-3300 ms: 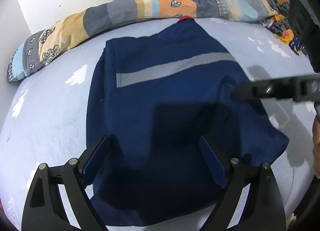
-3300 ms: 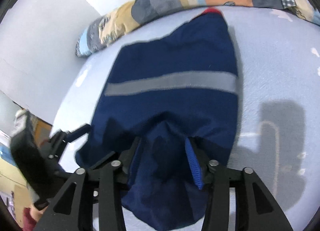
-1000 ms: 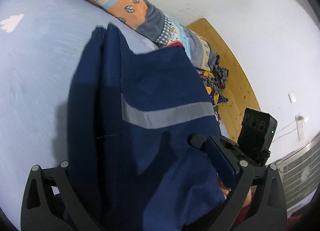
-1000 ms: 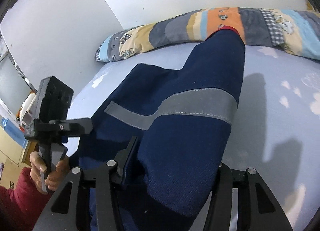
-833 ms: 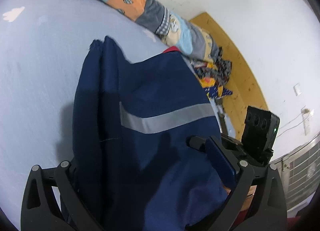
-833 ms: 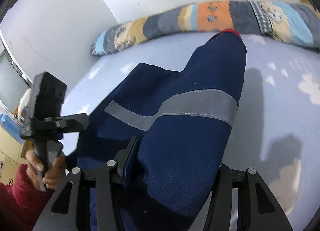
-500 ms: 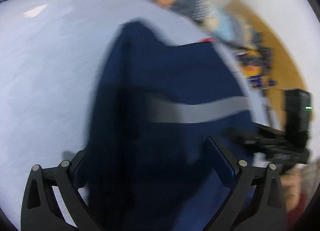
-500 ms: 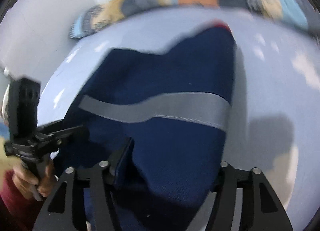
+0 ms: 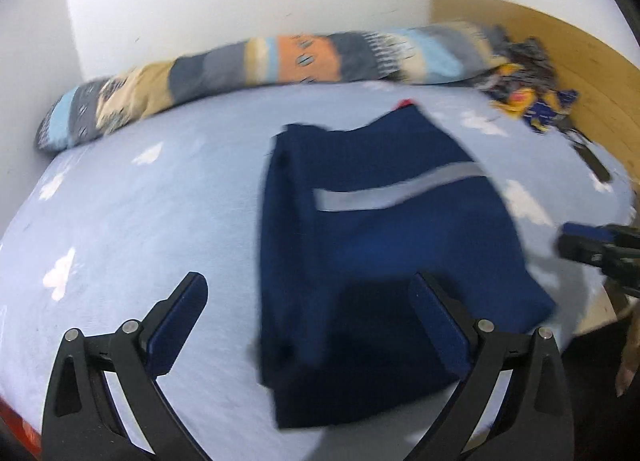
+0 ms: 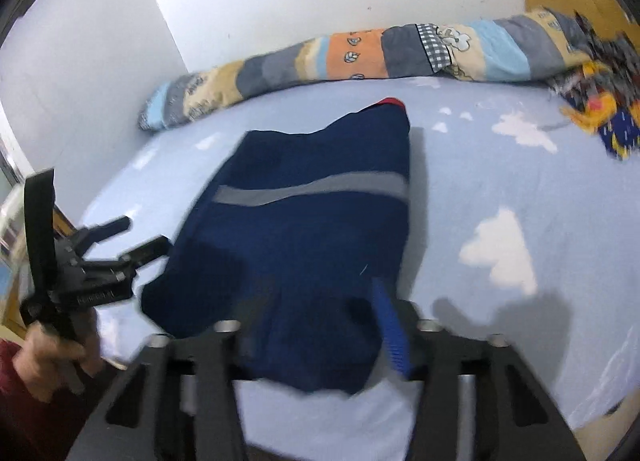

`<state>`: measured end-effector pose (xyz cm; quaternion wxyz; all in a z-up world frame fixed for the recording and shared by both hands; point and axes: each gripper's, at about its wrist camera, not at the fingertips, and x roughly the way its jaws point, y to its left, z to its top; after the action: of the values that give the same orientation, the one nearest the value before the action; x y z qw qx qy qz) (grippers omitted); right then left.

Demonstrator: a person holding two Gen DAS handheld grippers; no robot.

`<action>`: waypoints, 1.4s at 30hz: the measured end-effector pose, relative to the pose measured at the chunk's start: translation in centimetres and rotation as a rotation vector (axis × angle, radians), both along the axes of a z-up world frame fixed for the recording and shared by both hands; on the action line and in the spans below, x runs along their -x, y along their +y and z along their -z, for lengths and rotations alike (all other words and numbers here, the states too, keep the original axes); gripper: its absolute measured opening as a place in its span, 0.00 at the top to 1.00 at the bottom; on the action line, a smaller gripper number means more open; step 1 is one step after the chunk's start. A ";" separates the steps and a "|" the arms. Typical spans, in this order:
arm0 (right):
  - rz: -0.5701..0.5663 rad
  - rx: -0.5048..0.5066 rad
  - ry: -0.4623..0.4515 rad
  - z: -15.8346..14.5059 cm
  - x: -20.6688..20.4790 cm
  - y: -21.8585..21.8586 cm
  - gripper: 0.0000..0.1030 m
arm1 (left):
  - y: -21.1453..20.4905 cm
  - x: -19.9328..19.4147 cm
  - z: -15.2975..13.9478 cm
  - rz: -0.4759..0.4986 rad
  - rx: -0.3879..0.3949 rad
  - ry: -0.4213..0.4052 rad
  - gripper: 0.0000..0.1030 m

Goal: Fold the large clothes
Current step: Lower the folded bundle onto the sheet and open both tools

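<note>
Navy garment (image 9: 384,245) lies folded flat on the blue cloud-print bedsheet (image 9: 132,229), grey stripe (image 9: 396,189) across it, patchwork bolster (image 9: 256,61) beyond its far end. Left gripper (image 9: 310,313) hovers over the garment's near edge, fingers spread wide, nothing between them. Right wrist view shows the right gripper (image 10: 320,325) at the garment's near hem, fingers apart with cloth between them; blurred, can't tell whether they pinch it. Only the left view catches the right gripper's tip beside the garment's right edge; only the right view shows the hand (image 10: 52,357) on the left tool.

Black skeletal left gripper (image 9: 308,325) and right gripper (image 10: 320,325) with silver screws and blue-padded jaws; bare-skinned left hand (image 10: 52,357) leaves a dark red sleeve (image 10: 16,413).
</note>
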<state>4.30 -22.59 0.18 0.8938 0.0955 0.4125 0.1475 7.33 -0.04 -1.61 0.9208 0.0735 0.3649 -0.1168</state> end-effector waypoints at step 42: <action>0.026 0.032 0.177 2.9 -13.7 0.5 0.72 | -2.7 -14.6 4.1 -0.104 0.024 0.228 0.00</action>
<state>18.05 -22.07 -2.71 0.8571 0.0992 0.4909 0.1203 21.94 -2.69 -5.70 0.8789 0.0296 0.4692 -0.0807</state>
